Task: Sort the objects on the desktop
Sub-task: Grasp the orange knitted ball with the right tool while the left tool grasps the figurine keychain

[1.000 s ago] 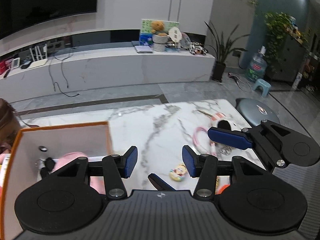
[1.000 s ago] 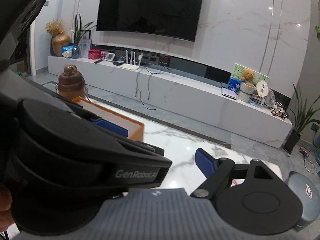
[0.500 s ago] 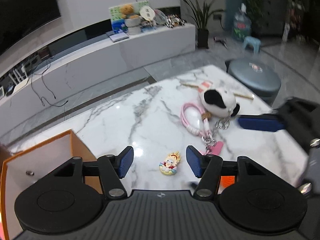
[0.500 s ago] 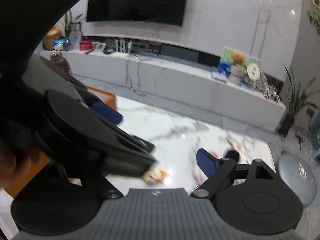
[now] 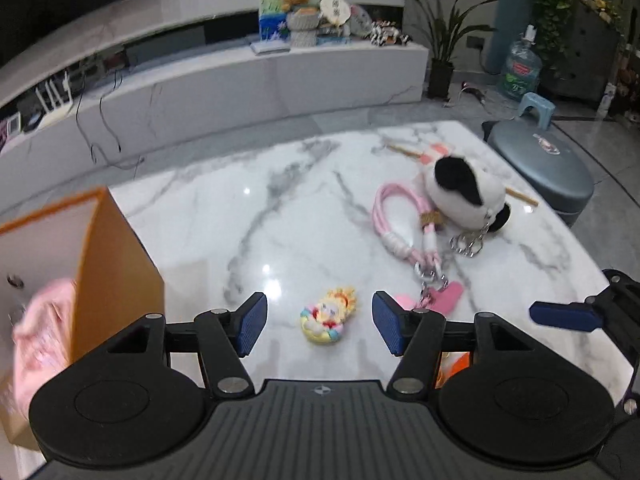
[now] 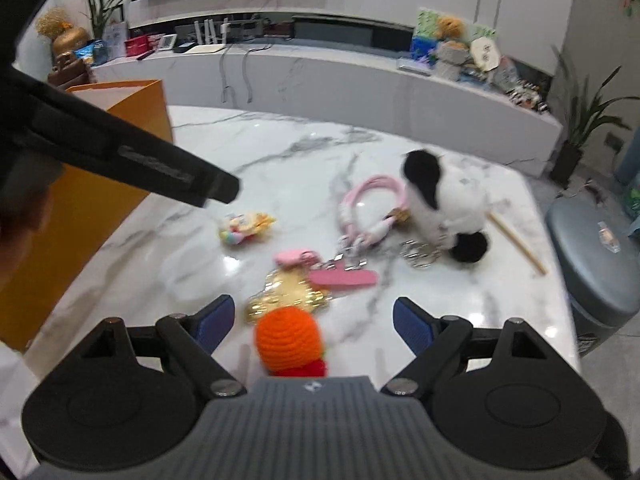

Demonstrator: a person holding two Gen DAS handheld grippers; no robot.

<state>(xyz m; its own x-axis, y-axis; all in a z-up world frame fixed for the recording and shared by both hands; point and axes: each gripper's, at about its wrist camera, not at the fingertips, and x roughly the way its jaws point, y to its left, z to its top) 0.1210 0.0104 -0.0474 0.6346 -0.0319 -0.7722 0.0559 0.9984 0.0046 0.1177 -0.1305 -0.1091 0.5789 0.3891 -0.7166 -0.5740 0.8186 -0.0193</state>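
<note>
On the white marble table (image 5: 248,236) lie small trinkets. A colourful doll charm (image 5: 329,316) rests on the marble just ahead of my left gripper (image 5: 319,323), which is open and holds nothing. My right gripper (image 6: 314,322) hovers over an orange knitted ball (image 6: 289,338). Its jaws are closing, and the pads stand clear of the ball. Beyond the ball lie a gold charm (image 6: 288,298) and a pink tag (image 6: 344,278). A panda plush keychain (image 5: 464,192) with a pink cord loop (image 5: 396,216) sits further back. An orange box (image 5: 120,256) stands at the left.
Something pink (image 5: 40,328) lies inside the orange box. A wooden stick (image 6: 516,240) lies behind the panda near the table's right edge. A grey round stool (image 5: 544,164) stands beside the table on the right. A long white TV bench runs along the far wall.
Both grippers have come down and tipped toward the table. The doll charm now lies between the left fingers and the orange ball between the right ones. Left jaws stand wider.
</note>
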